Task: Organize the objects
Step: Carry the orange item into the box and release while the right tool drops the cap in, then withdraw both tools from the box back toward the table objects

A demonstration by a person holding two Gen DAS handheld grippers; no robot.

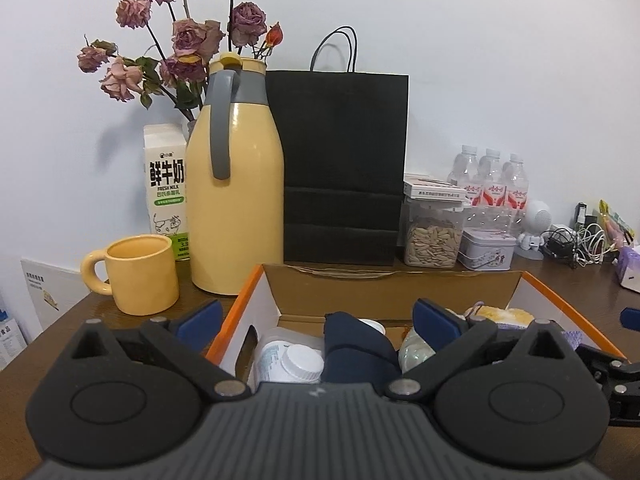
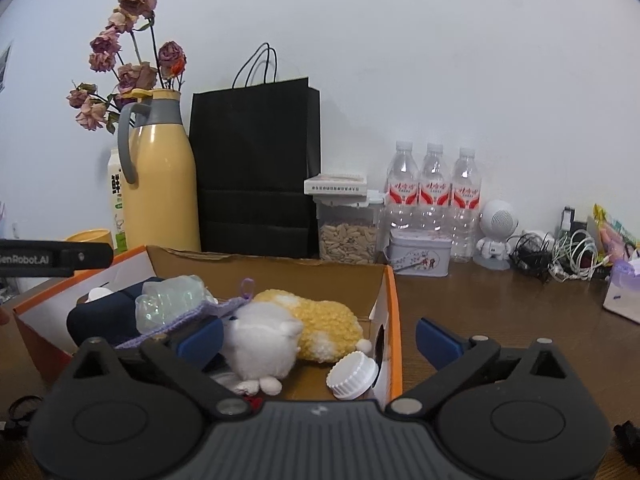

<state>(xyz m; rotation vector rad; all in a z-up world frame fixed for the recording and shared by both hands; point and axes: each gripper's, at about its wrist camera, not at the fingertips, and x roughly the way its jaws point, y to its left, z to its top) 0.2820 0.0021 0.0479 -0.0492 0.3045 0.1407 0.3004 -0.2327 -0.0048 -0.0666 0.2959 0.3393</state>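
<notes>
An orange-rimmed cardboard box (image 1: 256, 284) stands on the wooden table and also shows in the right wrist view (image 2: 394, 312). It holds a white pill bottle (image 1: 290, 362), a dark blue pouch (image 1: 352, 346), a clear wrapped item (image 2: 168, 300), a white-and-yellow plush toy (image 2: 296, 330) and a white-capped bottle (image 2: 354, 374). My left gripper (image 1: 318, 322) is open over the box's left part. My right gripper (image 2: 320, 340) is open, straddling the box's right wall. Both are empty.
Behind the box stand a yellow mug (image 1: 138, 274), a yellow thermos (image 1: 236, 184), a milk carton (image 1: 166, 188), dried roses (image 1: 180, 40), a black paper bag (image 1: 344, 168), a seed jar (image 2: 348, 228), a tin (image 2: 420, 254), three water bottles (image 2: 434, 192), a white robot figure (image 2: 496, 232) and tangled cables (image 2: 560, 254).
</notes>
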